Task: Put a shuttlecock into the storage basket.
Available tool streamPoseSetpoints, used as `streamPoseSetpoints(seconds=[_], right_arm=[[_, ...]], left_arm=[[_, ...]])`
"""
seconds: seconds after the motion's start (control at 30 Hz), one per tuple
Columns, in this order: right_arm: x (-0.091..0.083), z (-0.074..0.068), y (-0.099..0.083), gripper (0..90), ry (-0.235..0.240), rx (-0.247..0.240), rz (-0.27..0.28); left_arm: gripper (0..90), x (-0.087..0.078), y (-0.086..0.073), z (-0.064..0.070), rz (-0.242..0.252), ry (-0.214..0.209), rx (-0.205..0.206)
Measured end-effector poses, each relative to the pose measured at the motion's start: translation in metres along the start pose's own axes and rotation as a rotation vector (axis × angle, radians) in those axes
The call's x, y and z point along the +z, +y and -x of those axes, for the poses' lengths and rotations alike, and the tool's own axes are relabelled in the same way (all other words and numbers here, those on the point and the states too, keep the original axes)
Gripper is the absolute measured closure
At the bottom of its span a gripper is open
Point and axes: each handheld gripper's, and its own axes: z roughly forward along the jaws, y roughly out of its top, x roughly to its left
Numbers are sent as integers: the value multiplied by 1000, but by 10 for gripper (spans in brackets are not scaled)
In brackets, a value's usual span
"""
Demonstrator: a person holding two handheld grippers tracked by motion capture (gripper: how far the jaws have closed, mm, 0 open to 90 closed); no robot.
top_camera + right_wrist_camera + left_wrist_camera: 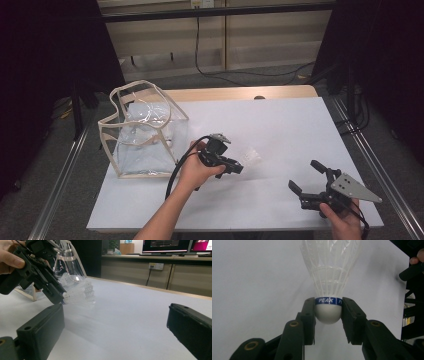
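A white shuttlecock (329, 277) with a blue band marked PEAK has its round cork clamped between the jaws of my left gripper (328, 312). In the high view the left gripper (239, 167) holds the shuttlecock (251, 156) just above the white table, right of a clear plastic bag (142, 131) with beige trim. The right gripper view shows the shuttlecock (80, 295) sticking out sideways from that gripper. My right gripper (306, 176) stands open near the table's front right, nothing between its jaws.
The clear bag stands open at the table's left and holds another shuttlecock (65, 278). The white table (280, 125) has a wooden far edge. Cabinets and monitors stand behind. Metal rails run along both sides of the table.
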Motion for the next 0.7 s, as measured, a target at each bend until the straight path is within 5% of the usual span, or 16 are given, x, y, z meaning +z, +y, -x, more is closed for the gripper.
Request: streamPoseSetpoints(seconds=[0.7], right_arm=[[1,0,0,14,2,0,1]], left_arm=[[654,-19,5,-2,-35,26,-28]])
